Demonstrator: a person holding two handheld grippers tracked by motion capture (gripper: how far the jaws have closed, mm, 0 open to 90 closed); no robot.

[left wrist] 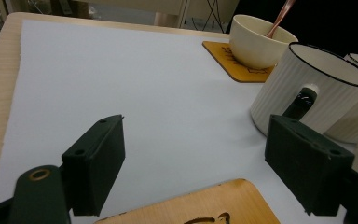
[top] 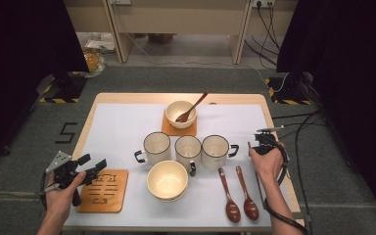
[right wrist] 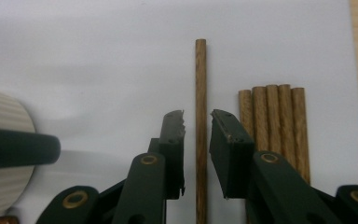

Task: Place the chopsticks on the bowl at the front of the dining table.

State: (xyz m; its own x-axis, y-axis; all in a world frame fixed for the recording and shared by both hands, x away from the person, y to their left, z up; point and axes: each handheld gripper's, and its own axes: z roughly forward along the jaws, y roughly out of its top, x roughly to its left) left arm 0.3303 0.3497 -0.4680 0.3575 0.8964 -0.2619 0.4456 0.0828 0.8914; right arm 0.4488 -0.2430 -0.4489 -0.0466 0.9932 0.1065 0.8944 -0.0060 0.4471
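Jaws, right gripper [right wrist: 196, 140]: slightly parted, a single wooden stick [right wrist: 201, 84] lying between them; a gap shows on either side, so the pads do not press it.
Stick, single: flat on the white mat [right wrist: 98, 56], pointing away from the jaws, just beside a bundle of five sticks [right wrist: 272, 116] (chopsticks, by the look) near the mat's right edge.
Jaws, left gripper [left wrist: 193, 163]: spread wide, nothing between them – held over the near coaster [left wrist: 200, 205].
Neighbours: ribbed mug [left wrist: 307, 98] ahead of the left jaws; far bowl [left wrist: 256, 42] with a spoon, on its own coaster.
Table, high view: three mugs in a row [top: 188, 151], empty near bowl [top: 167, 179], two spoons [top: 240, 196], right gripper [top: 264, 142] at the right edge.
Step in hand (judged): either setting the single stick apart from the bundle or about to take it up – the frames do not settle which.
Next move calls for: if picking, closing squarely on the thin shaft and lifting without disturbing the bundle; if releasing, drawing straight back.
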